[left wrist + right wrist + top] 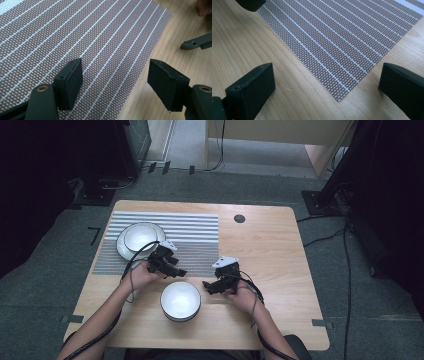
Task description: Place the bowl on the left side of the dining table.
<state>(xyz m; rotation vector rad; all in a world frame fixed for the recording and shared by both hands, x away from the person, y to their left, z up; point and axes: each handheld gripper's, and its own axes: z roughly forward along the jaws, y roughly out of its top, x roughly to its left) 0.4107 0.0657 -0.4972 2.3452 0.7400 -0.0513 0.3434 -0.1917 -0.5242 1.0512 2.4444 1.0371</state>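
Observation:
A white bowl point(180, 301) stands on the wooden table point(270, 250) near its front edge, between my two hands. My left gripper point(181, 272) hovers just behind the bowl's left side, over the front edge of a striped placemat point(190, 237). In the left gripper view its jaws point(115, 80) stand open over the placemat point(75, 37), with nothing between them. My right gripper point(206, 285) sits just right of the bowl, pointing left. The right gripper view has its jaws point(327, 85) open and bare above the placemat's corner point(338, 96).
A second white bowl point(140, 236) rests on a plate point(121, 247) at the placemat's left end. A dark round hole point(239, 218) marks the table's far side. Bare wood lies to the right. Cables trail from both grippers along my forearms.

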